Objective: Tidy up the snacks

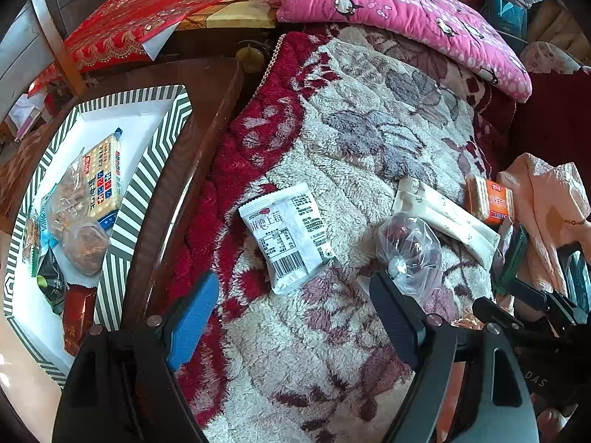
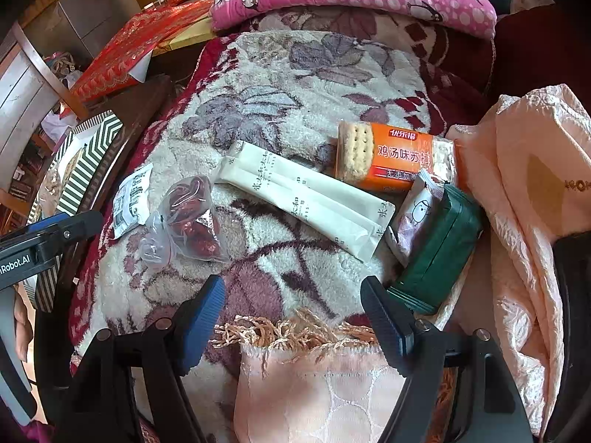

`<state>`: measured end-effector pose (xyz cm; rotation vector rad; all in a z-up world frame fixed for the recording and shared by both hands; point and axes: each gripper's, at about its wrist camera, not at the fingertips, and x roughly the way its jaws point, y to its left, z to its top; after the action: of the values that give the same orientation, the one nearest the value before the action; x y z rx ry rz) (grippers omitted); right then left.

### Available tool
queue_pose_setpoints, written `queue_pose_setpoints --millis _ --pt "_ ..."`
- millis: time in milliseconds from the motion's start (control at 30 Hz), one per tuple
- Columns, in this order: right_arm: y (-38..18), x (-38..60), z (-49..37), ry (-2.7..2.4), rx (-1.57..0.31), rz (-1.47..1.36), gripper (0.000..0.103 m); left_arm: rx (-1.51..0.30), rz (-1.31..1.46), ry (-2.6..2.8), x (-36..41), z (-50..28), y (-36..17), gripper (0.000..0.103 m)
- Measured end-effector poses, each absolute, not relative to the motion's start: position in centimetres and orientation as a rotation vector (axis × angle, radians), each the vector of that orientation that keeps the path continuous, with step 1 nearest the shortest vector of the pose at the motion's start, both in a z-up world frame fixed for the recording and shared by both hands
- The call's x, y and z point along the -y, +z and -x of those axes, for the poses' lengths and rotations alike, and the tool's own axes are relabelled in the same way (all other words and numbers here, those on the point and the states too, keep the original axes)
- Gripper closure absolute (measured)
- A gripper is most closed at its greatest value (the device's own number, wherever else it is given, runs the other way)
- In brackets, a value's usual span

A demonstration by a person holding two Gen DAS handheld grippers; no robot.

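Note:
Snacks lie on a floral fleece blanket (image 1: 351, 140). A white strawberry packet (image 1: 290, 234) lies just ahead of my open, empty left gripper (image 1: 295, 295). A clear bag of red dates (image 1: 410, 247) touches its right finger; it also shows in the right wrist view (image 2: 188, 217). Cream sachets (image 2: 303, 199), an orange cracker pack (image 2: 395, 158), a pink-white packet (image 2: 417, 210) and a dark green pack (image 2: 439, 247) lie ahead of my open, empty right gripper (image 2: 291, 295). A striped tray (image 1: 159, 140) at left holds several snacks, among them a cracker pack (image 1: 103, 181).
The tray sits on a dark wooden table (image 1: 207, 118) left of the blanket. A pink penguin cushion (image 1: 399, 11) lies at the back. Peach cloth (image 2: 524, 192) bunches at the right and below my right gripper. A red patterned sheet (image 1: 147, 14) lies at back left.

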<state>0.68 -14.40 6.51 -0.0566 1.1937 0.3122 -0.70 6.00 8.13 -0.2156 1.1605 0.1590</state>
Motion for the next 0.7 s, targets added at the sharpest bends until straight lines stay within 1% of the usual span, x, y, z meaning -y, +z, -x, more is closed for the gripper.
queue_pose_setpoints --millis 500,700 --pt "6.0 14.1 -0.7 0.319 -1.216 0.068 0.023 -1.165 0.232 0.17 -6.6 0.7 7.9 0.02" --pt "5.8 14.0 -0.7 0.319 -1.225 0.072 0.023 -1.187 0.289 0.175 -7.8 0.4 7.5 0.02"
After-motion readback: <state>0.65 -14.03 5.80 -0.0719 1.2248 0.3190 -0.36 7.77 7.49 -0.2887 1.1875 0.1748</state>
